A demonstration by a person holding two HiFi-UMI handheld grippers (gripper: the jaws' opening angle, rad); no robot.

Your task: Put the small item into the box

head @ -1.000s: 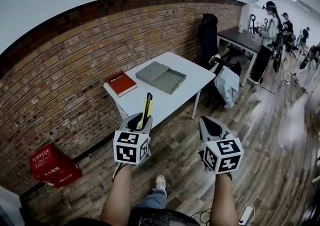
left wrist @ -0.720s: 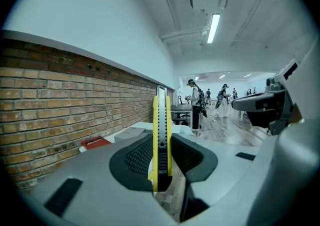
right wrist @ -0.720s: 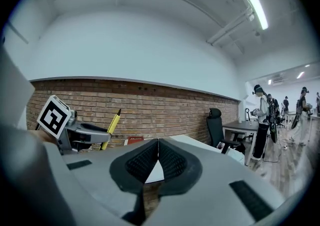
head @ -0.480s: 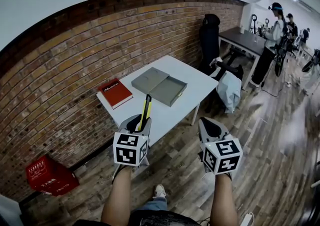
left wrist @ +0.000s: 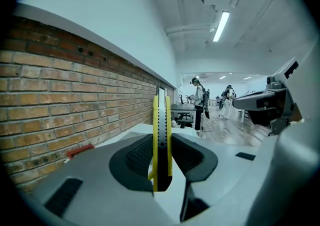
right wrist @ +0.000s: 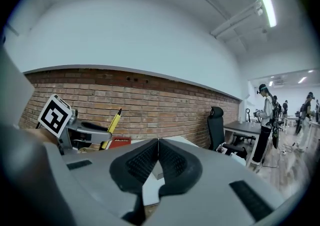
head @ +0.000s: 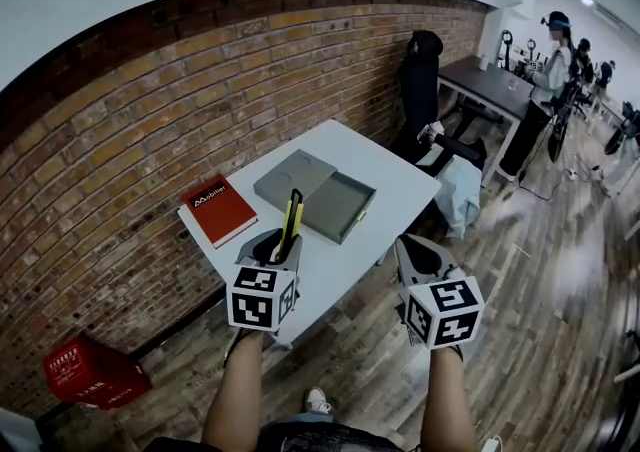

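A brick wall point(head: 120, 110) is running behind everything, and a wooden floor point(head: 540, 270) is stretching out to the right. A white table point(head: 400, 180) is standing against the wall, with a black chair point(head: 420, 80) waiting past its far corner. A red crate point(head: 88, 372) is sitting on the floor at the foot of the wall, well apart from the table's left corner. Around the middle of the table a shallow grey box point(head: 340, 205) is lying open, its lid point(head: 292, 176) resting flat against its wall-side edge. A red book point(head: 218, 211) is lying at the table's left corner, near the lid but apart from it. The person is holding both grippers out side by side. The right gripper point(head: 420, 255) is showing over the floor just off the table's near edge, its jaws pressed together with nothing between them. The left gripper point(head: 278, 245) is showing over the near edge and pinching a yellow knife point(head: 291, 223), which is sticking up between the pads, outside the box.
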